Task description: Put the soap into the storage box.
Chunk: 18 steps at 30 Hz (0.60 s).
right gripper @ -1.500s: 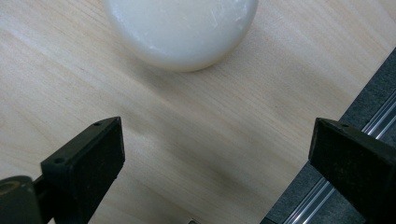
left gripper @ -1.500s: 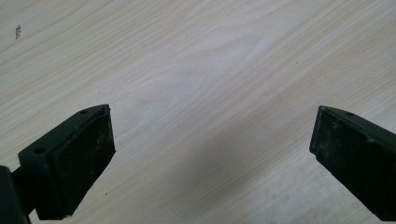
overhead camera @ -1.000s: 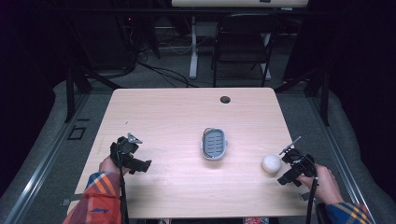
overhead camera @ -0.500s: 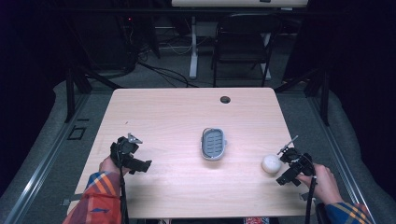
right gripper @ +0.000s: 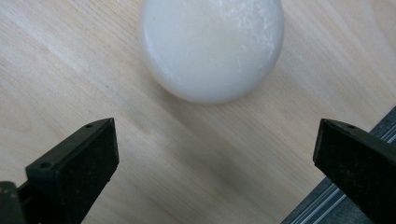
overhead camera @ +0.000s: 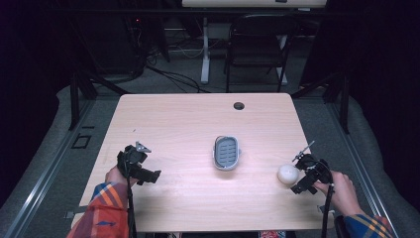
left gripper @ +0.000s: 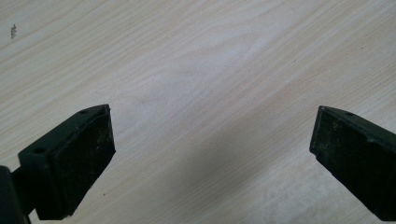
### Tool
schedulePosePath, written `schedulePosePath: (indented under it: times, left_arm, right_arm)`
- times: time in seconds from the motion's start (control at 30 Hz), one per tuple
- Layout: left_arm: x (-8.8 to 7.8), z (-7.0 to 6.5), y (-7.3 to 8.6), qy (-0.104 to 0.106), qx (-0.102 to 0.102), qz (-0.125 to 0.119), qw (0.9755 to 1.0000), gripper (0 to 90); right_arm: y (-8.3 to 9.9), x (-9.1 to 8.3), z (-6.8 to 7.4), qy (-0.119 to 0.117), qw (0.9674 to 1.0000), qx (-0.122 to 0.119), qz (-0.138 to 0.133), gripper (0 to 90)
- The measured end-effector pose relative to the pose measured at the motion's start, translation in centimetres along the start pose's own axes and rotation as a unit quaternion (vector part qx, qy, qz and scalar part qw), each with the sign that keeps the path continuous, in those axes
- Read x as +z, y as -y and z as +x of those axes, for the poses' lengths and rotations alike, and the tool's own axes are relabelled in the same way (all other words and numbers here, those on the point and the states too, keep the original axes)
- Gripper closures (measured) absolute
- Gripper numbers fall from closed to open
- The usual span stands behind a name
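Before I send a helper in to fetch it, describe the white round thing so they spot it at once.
On the wooden table, look toward the right edge, just ahead of the right claw. The white ball lies there, smooth and round, unlike the grey oval slotted dish at the table's middle.

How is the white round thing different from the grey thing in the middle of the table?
The white round thing is smooth, plain and looks solid; the grey thing is an oval dish with a rim and slots in its floor. The white round thing sits near the table's right edge, just ahead of the open right gripper; the grey dish sits mid-table, away from both grippers. Both rest on the wooden table.
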<state>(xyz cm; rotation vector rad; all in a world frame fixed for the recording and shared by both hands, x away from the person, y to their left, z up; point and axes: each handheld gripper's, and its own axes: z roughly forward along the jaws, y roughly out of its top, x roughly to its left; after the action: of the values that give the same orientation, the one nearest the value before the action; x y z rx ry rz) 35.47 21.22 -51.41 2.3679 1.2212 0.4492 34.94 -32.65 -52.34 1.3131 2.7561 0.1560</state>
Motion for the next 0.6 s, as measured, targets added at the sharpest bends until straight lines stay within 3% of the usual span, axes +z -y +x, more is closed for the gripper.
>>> schedulePosePath:
  times: [0.03,0.07,0.13,0.27,0.3,0.33,0.37,0.4,0.43,0.47,0.5,0.6]
  left_arm:
    - [0.0,0.0,0.0,0.000,0.000,0.000,1.0000,0.0]
    - [0.0,0.0,0.0,0.000,0.000,0.001,1.0000,0.0]
    - [0.0,0.0,0.0,0.001,0.000,0.000,1.0000,0.0]
    - [0.1,0.0,0.0,0.000,-0.001,0.001,1.0000,0.0]
    - [0.1,0.0,0.0,0.000,-0.001,0.001,1.0000,0.0]
    - [0.1,0.0,0.0,0.001,-0.001,0.002,1.0000,0.0]
    - [0.1,0.0,0.0,0.002,-0.001,0.003,1.0000,0.0]
    - [0.1,0.0,0.0,0.002,-0.001,0.004,1.0000,0.0]
    - [0.2,0.0,0.0,0.002,-0.002,0.005,1.0000,0.0]
    - [0.2,0.0,0.0,0.003,-0.002,0.006,1.0000,0.0]
    - [0.2,0.0,0.0,0.003,-0.002,0.006,1.0000,0.0]
    - [0.2,0.0,0.0,0.004,-0.003,0.005,1.0000,0.0]
  right_arm:
    - [0.0,0.0,0.0,0.000,1.0000,0.000,0.000,0.0]
    - [0.0,0.4,0.3,-0.006,0.9993,0.021,-0.031,0.0]
    - [-0.4,-0.2,-0.1,0.003,1.0000,-0.008,0.001,0.0]
    - [-0.6,0.3,0.0,-0.002,0.9997,0.010,-0.021,0.0]
    - [-0.8,0.2,0.0,-0.002,0.9998,0.012,-0.016,0.0]
    - [-0.7,0.8,0.4,-0.010,0.9974,0.043,-0.058,0.0]
    - [-1.6,-0.6,-0.4,0.012,0.9988,-0.032,0.036,0.0]
    - [-1.3,0.2,0.1,0.005,0.9997,0.014,-0.017,0.0]
    - [-1.6,0.2,0.1,0.007,0.9998,0.008,-0.014,0.0]
    - [-1.9,-0.1,0.0,0.009,0.9999,-0.005,0.008,0.0]
    - [-1.7,0.7,0.4,-0.002,0.9987,0.030,-0.040,0.0]
    - [-2.4,0.5,0.1,-0.005,0.9997,0.014,-0.020,0.0]
